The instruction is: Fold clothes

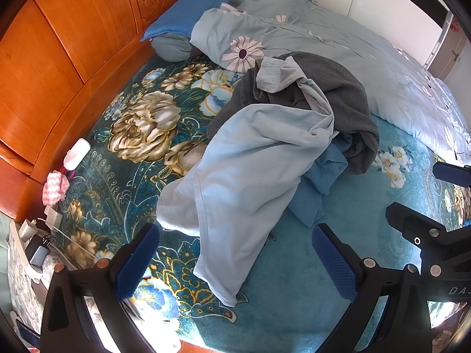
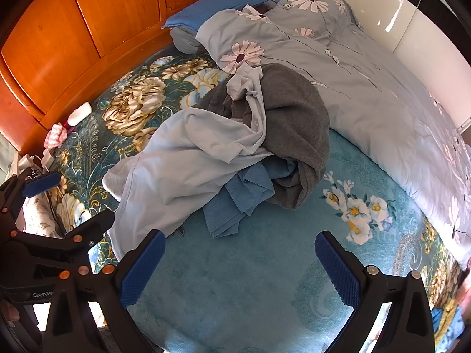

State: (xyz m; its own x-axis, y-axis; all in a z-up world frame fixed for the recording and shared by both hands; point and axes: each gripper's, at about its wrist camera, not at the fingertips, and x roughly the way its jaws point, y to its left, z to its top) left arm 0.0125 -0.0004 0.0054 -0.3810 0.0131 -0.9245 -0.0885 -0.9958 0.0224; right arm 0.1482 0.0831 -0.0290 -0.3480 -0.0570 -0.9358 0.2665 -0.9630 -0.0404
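A heap of clothes lies on the teal flowered bedspread (image 1: 294, 279). On top, a light blue garment (image 1: 250, 170) (image 2: 182, 158) trails toward me. A dark grey garment (image 1: 338, 88) (image 2: 294, 123) lies behind it, and a medium blue garment (image 1: 321, 176) (image 2: 238, 200) pokes out underneath. My left gripper (image 1: 235, 261) is open, and the light blue garment's near end lies between its blue pads. It also shows at the left of the right wrist view (image 2: 82, 197). My right gripper (image 2: 240, 264) is open over bare bedspread, just short of the medium blue garment. In the left wrist view it shows at the right (image 1: 418, 191).
A pale blue daisy quilt (image 1: 323, 35) is bunched behind and right of the heap. A blue pillow (image 1: 188, 14) leans on the wooden headboard (image 1: 59, 58). At the bed's left edge lie a white case (image 1: 77, 153), a pink knitted item (image 1: 54, 188) and chargers with cables (image 1: 38, 253).
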